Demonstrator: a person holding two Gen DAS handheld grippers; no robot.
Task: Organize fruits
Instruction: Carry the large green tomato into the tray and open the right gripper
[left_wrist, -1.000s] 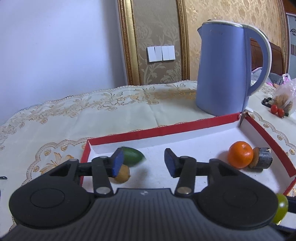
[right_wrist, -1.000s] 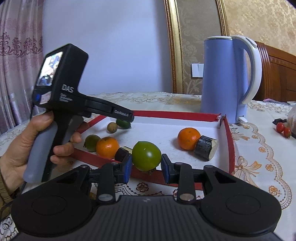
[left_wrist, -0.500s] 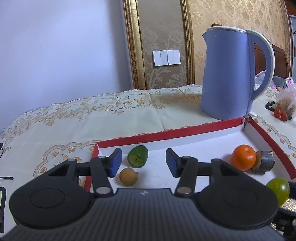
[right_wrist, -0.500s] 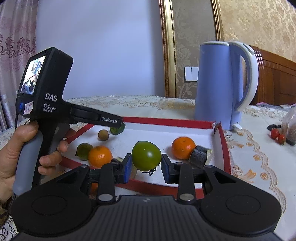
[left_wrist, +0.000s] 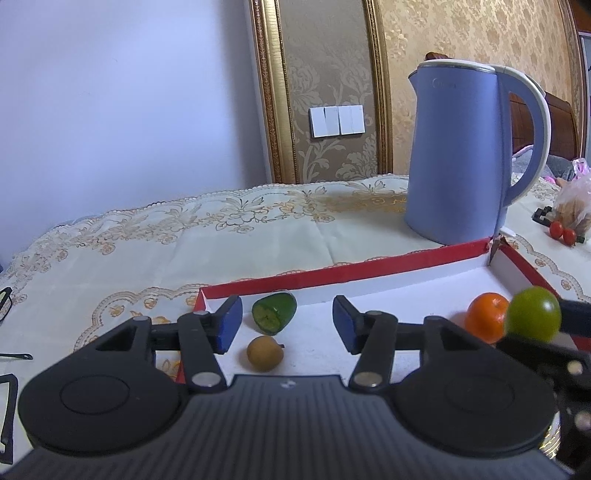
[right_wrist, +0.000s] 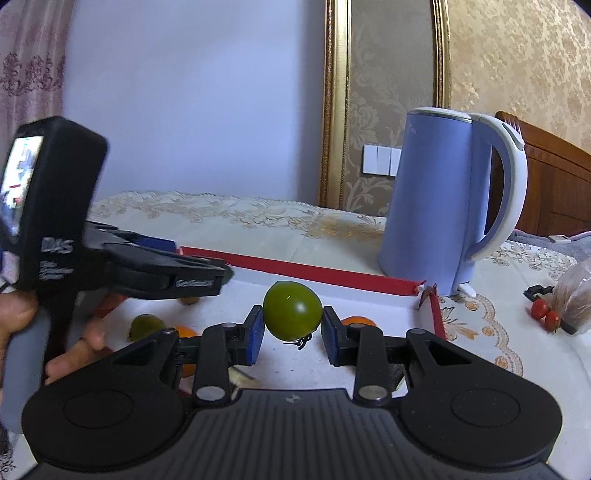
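My right gripper (right_wrist: 291, 334) is shut on a green tomato (right_wrist: 292, 311) and holds it in the air over the red-rimmed white tray (right_wrist: 303, 271); the tomato also shows in the left wrist view (left_wrist: 533, 318). My left gripper (left_wrist: 287, 328) is open and empty above the tray's left end (left_wrist: 332, 275). Below it lie a cut green fruit (left_wrist: 274, 313) and a small brown fruit (left_wrist: 265, 353). An orange (left_wrist: 485, 321) lies at the right. In the right wrist view a green fruit (right_wrist: 147, 326) and another orange (right_wrist: 184, 332) sit at the tray's near left.
A blue electric kettle (left_wrist: 465, 155) stands just behind the tray's far right corner. Cherry tomatoes (left_wrist: 561, 232) and a plastic bag (left_wrist: 572, 206) lie on the embroidered tablecloth (left_wrist: 184, 236) to the right. The hand-held left gripper body (right_wrist: 55, 206) is at the left.
My right gripper has lifted the green tomato and carried it forward over the tray. My left gripper has drawn back and up, away from the cut green fruit and the brown fruit.
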